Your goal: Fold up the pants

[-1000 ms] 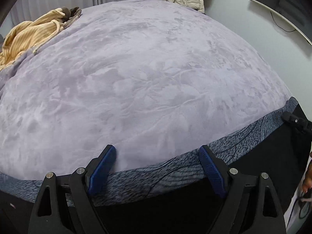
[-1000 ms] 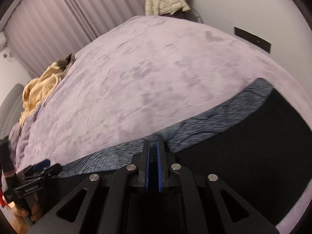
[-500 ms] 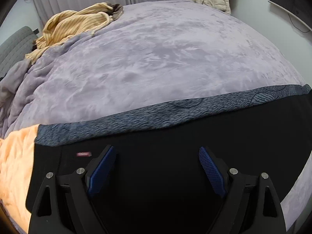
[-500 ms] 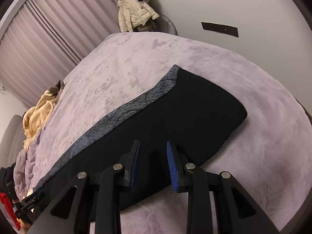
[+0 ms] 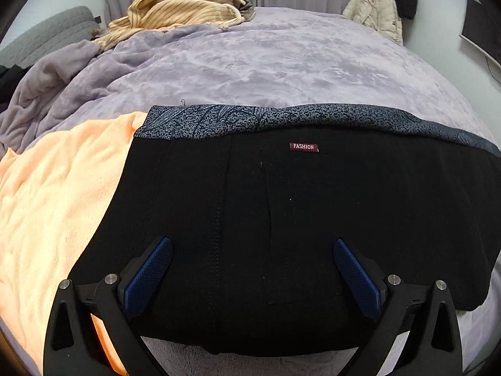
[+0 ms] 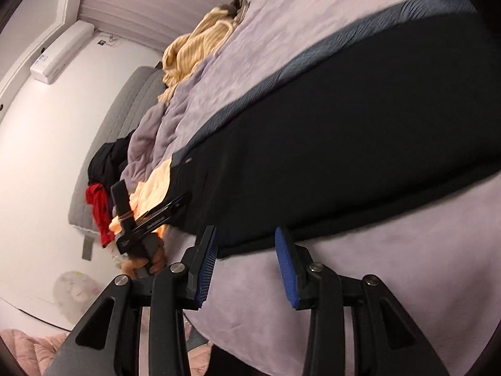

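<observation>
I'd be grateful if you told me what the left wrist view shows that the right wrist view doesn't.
Only the left wrist view shows the legible FASHION label and the cream jacket. Only the right wrist view shows the wall air conditioner, the red cloth and the left gripper from outside. Both show the black pants, purple blanket, orange fabric and yellow striped garment.

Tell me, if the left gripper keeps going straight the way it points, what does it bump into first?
Most likely the black pants. The left gripper has its fingers opening with nothing between them, aimed down at the dark cloth lying flat on the purple blanket. How far above the cloth it hangs is hard to tell.
</observation>
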`<act>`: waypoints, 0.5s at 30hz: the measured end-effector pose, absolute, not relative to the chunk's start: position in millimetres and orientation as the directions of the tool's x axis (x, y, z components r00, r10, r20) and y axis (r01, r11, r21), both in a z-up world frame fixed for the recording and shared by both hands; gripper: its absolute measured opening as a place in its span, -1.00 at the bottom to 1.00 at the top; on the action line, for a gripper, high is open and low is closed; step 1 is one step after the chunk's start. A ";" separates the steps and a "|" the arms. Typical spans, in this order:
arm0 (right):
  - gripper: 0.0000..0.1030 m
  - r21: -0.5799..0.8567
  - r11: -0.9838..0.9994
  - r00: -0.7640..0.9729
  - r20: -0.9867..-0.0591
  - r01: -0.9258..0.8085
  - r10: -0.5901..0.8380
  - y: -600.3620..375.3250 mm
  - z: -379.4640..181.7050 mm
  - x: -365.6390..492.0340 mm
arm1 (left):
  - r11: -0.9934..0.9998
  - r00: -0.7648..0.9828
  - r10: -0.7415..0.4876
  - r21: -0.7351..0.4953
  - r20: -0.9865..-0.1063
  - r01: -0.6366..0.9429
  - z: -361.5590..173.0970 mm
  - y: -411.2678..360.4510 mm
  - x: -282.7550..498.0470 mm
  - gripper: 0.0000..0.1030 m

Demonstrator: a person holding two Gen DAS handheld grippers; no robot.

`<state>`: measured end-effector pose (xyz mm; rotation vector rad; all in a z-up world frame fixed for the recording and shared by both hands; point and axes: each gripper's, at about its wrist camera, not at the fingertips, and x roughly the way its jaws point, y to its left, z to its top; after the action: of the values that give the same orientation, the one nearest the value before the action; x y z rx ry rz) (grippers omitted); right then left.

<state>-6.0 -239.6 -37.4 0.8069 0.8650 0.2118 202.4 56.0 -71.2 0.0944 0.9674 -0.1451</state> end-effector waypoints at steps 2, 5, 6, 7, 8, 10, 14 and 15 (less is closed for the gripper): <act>-0.19 0.718 0.680 0.621 -0.603 0.149 0.501 -222.4 -48.6 9.2 | 0.986 0.569 -0.095 0.003 -0.817 0.168 -72.7 58.7 201.9 1.00; -0.19 0.748 0.645 0.623 -0.582 0.157 0.524 -214.7 -55.5 21.7 | 0.983 0.594 -0.126 -0.019 -0.794 0.182 -75.2 62.9 199.4 1.00; -0.16 0.759 0.632 0.629 -0.571 0.157 0.528 -214.8 -55.6 24.1 | 0.983 0.603 -0.133 -0.025 -0.786 0.184 -76.5 64.2 197.8 1.00; -0.15 0.769 0.619 0.634 -0.560 0.159 0.533 -214.3 -57.1 25.0 | 0.983 0.609 -0.136 -0.028 -0.781 0.183 -77.2 64.3 197.1 1.00; -0.15 0.781 0.602 0.639 -0.551 0.167 0.537 -215.2 -59.2 26.4 | 0.983 0.613 -0.136 -0.028 -0.778 0.183 -77.3 64.0 196.8 1.00; -0.15 0.805 0.562 0.640 -0.537 0.192 0.550 -215.0 -67.9 30.8 | 0.983 0.620 -0.139 -0.030 -0.772 0.183 -77.8 63.6 196.9 1.00; -0.17 0.814 0.537 0.646 -0.535 0.222 0.544 -212.1 -76.7 31.6 | 0.983 0.628 -0.141 -0.030 -0.765 0.184 -77.3 62.1 196.9 1.00; -0.38 0.811 0.539 0.648 -0.540 0.228 0.537 -212.4 -75.1 32.9 | 0.983 0.630 -0.140 -0.029 -0.764 0.183 -77.3 62.2 196.2 1.00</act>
<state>32.9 -212.4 -75.1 1.0161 0.8818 0.2153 196.2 62.2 -77.3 0.0530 0.8705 -0.1848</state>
